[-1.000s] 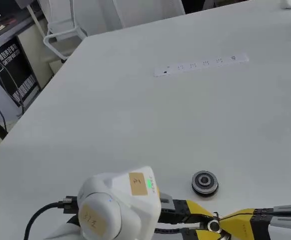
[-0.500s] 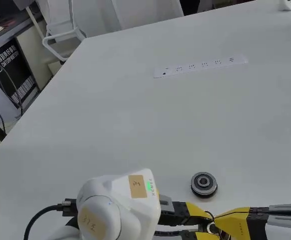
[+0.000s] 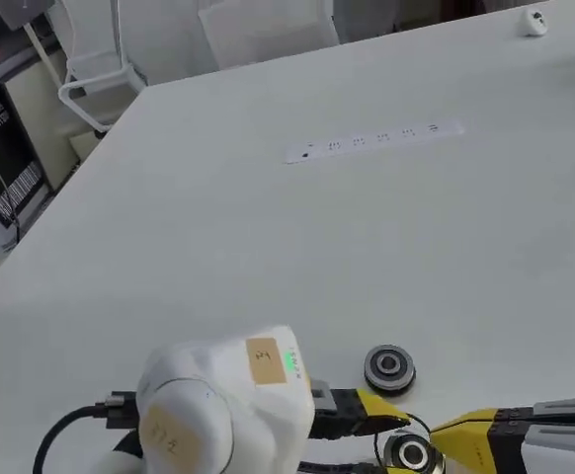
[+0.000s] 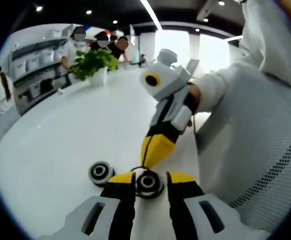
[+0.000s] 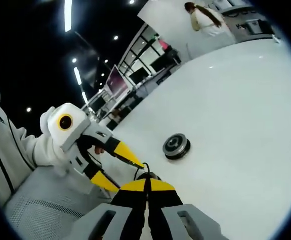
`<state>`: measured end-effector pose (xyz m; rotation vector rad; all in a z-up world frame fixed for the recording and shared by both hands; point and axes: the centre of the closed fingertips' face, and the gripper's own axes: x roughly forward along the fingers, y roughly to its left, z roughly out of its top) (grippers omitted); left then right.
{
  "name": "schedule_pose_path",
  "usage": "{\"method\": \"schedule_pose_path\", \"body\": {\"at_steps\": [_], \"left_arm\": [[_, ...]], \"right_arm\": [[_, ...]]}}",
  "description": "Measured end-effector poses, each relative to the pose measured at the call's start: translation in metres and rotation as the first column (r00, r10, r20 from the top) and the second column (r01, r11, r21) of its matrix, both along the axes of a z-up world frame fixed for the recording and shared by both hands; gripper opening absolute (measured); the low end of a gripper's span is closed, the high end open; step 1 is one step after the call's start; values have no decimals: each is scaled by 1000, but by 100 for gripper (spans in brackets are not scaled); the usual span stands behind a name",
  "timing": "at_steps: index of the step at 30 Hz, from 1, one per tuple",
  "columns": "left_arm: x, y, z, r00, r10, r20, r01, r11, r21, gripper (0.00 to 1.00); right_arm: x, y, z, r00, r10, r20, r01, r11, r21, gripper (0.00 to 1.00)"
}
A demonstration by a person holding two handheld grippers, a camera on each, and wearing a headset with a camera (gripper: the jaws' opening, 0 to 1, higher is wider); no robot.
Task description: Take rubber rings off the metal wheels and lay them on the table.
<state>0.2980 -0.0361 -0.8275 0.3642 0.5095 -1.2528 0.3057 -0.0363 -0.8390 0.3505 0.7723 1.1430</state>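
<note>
Low in the head view, a metal wheel (image 3: 411,454) sits gripped between the yellow jaws of my left gripper (image 3: 394,442). In the left gripper view this wheel (image 4: 149,183) is clamped at the tips of my left gripper (image 4: 150,177). My right gripper (image 4: 148,162) comes in from above, shut on a thin black rubber ring (image 4: 135,169) that is pulled up off the wheel's edge. In the right gripper view, my right gripper (image 5: 146,182) pinches the ring (image 5: 138,172), with the left gripper (image 5: 130,175) beyond it. A second wheel (image 3: 389,367) lies flat on the white table (image 3: 268,247) close by.
A white power strip (image 3: 371,141) lies flat at mid-table. The table's left edge runs diagonally, with a white chair (image 3: 258,30) behind it. A small white object (image 3: 534,20) sits far right. A potted plant (image 4: 98,62) and several people stand at the far end.
The head camera has shifted, sliding the scene left and down. The right gripper's tip has drawn slightly right from the held wheel. The loose wheel has not moved on the table.
</note>
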Motion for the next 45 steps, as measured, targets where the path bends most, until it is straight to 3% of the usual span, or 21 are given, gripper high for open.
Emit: {"method": "schedule_pose_path", "body": {"at_steps": [4, 7, 9, 10, 12, 14, 16, 19, 21, 27, 30, 33, 35, 39, 42, 45], "left_arm": [[-2, -1, 22, 1000, -17, 21, 18, 999, -44, 33], [-1, 1, 46, 1000, 9, 8, -8, 996, -93, 51], [-3, 7, 53, 1000, 12, 3, -11, 997, -77, 63], [-2, 11, 56, 1000, 22, 16, -21, 998, -64, 66], [0, 19, 64, 998, 35, 56, -32, 998, -52, 69], [-1, 28, 72, 997, 46, 67, -43, 998, -56, 70], [-1, 38, 76, 996, 72, 58, -69, 996, -60, 73], [-1, 53, 77, 993, 109, 47, -108, 994, -29, 84], [-2, 64, 80, 990, 121, 77, -120, 993, -14, 86], [-7, 88, 94, 981, 171, 90, -169, 985, -25, 90], [-10, 104, 100, 971, 225, 84, -224, 974, -21, 94], [-12, 118, 105, 957, 267, 110, -266, 964, -30, 97], [-16, 126, 105, 950, 294, 102, -292, 956, -34, 98], [-23, 144, 108, 928, 354, 113, -351, 935, -50, 100], [-30, 155, 108, 909, 405, 99, -399, 914, -78, 100], [-38, 162, 104, 899, 429, 91, -423, 903, -75, 100]], "right_arm": [[-1, -6, 8, 1000, -17, 11, 17, 1000, -2, 0], [-2, -13, 12, 999, -22, 38, 23, 999, -23, 0], [-2, -20, 13, 998, -36, 51, 38, 999, -37, 0], [-2, -22, 14, 998, -42, 52, 44, 998, -37, 0], [-2, -28, 17, 997, -59, 51, 61, 998, -35, 0], [-2, -33, 19, 996, -75, 54, 77, 996, -37, 0], [-2, -37, 20, 995, -87, 55, 90, 995, -43, 0], [-1, -42, 25, 993, -101, 66, 104, 993, -47, 0], [-1, -45, 30, 992, -107, 73, 110, 993, -46, 0], [2, -48, 46, 988, -117, 104, 122, 992, -43, 0], [4, -47, 53, 985, -109, 130, 117, 992, -50, 0], [5, -47, 56, 983, -98, 153, 110, 991, -73, 0], [5, -45, 62, 983, -91, 162, 103, 992, -69, 0], [7, -44, 71, 980, -77, 183, 91, 993, -69, 0], [9, -39, 79, 978, -56, 199, 70, 995, -66, 0], [10, -34, 84, 977, -29, 211, 43, 997, -65, 0]]}}
